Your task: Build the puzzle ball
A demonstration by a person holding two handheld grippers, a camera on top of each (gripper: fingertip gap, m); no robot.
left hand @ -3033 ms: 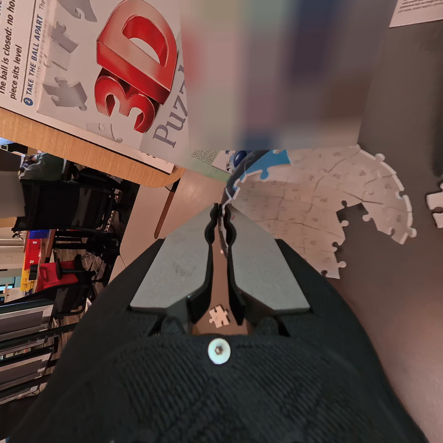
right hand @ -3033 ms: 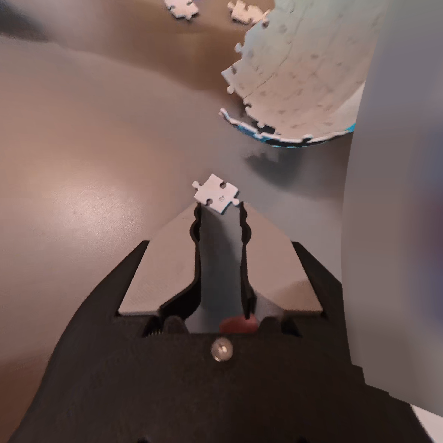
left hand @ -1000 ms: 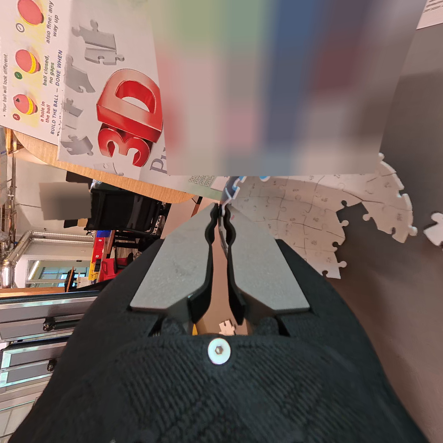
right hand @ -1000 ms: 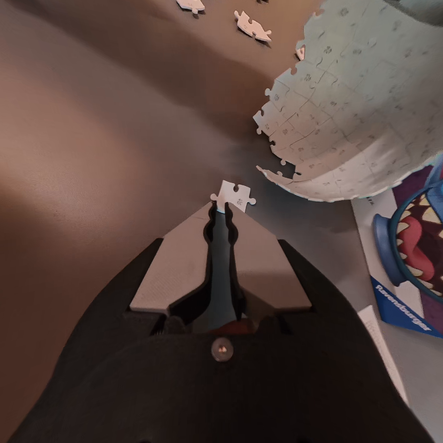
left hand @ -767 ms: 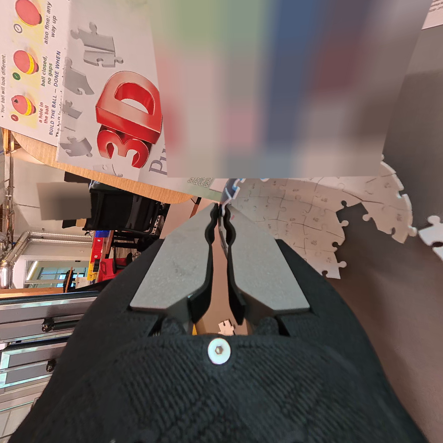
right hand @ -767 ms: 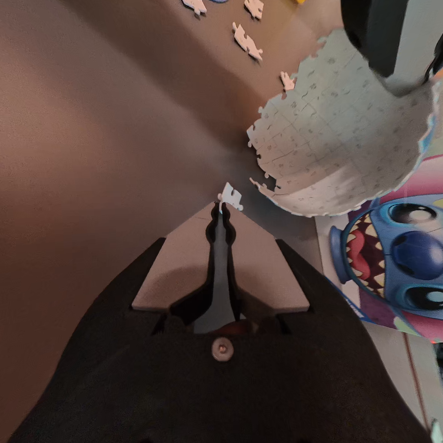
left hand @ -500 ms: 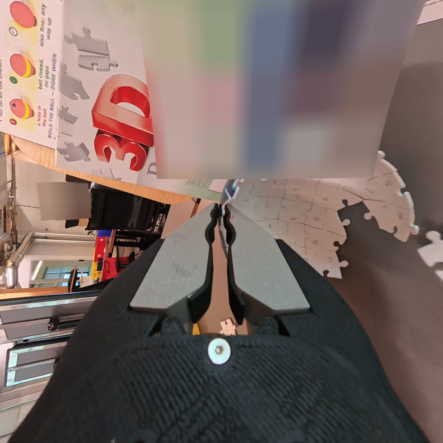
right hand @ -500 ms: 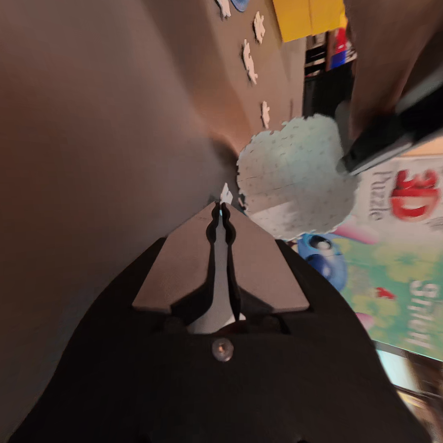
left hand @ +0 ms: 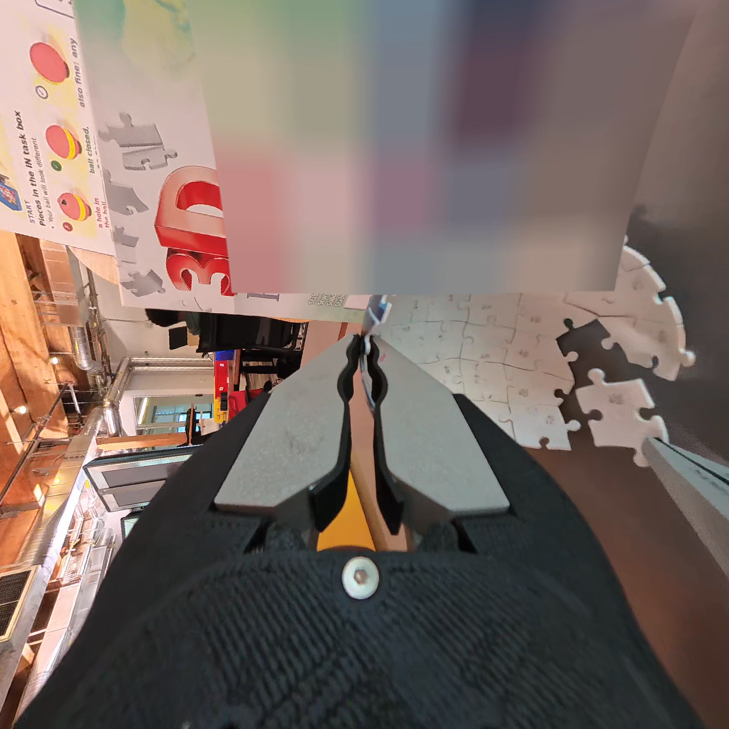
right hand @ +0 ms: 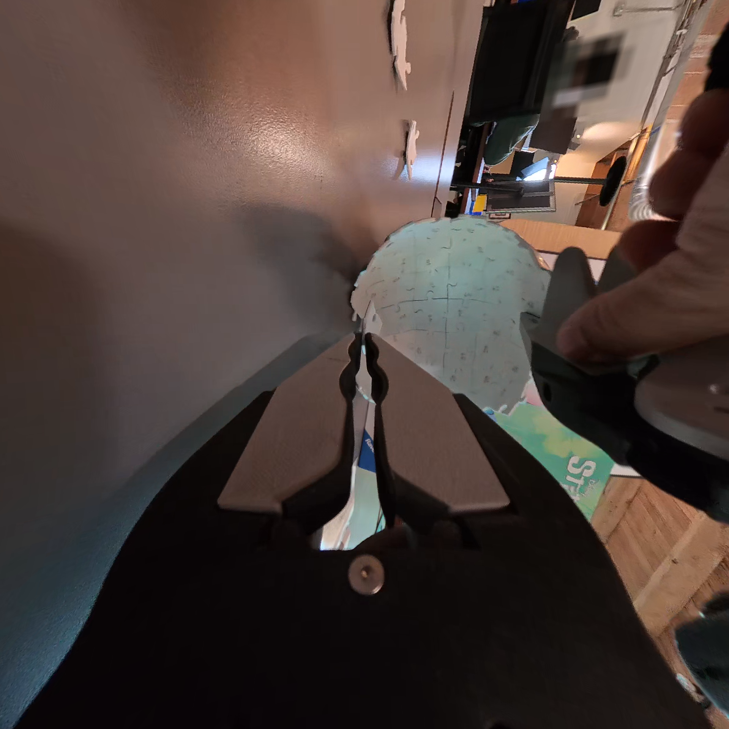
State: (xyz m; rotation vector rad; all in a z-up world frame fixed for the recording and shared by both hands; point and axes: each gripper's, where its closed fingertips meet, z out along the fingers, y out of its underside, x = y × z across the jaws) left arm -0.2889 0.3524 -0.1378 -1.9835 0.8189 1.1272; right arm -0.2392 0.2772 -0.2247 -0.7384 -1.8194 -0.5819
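Compared with half a second ago, my right wrist view has steadied and drawn close to the puzzle ball (right hand: 453, 307), and in my left wrist view the loose white piece (left hand: 619, 418) that sat out at the right edge now lies just beside the shell's jagged rim, next to the notch-shaped gap (left hand: 584, 343); I cannot tell whether its tabs have seated. The left gripper (left hand: 365, 347) has not let go: its jaws are pinched nearly together at the tips on the thin edge of the half-built puzzle ball (left hand: 493, 355), whose white inner face with faint numbers curves away to the right. A grey finger (left hand: 690, 473) of the other tool comes in from the lower right, touching that piece. The right gripper (right hand: 363, 335) is clamped on the piece (right hand: 369, 315), seen edge-on here and pressed against the left rim of the ball. The ball hangs above the dark tabletop (right hand: 177, 236), beside the printed puzzle box (right hand: 552, 442). On the far right a hand (right hand: 662, 284) wraps the other gripper's body. Two spare pieces (right hand: 400, 51) lie farther up the table, well apart from the ball. An instruction sheet (left hand: 47, 130) sits at the upper left of the left view.
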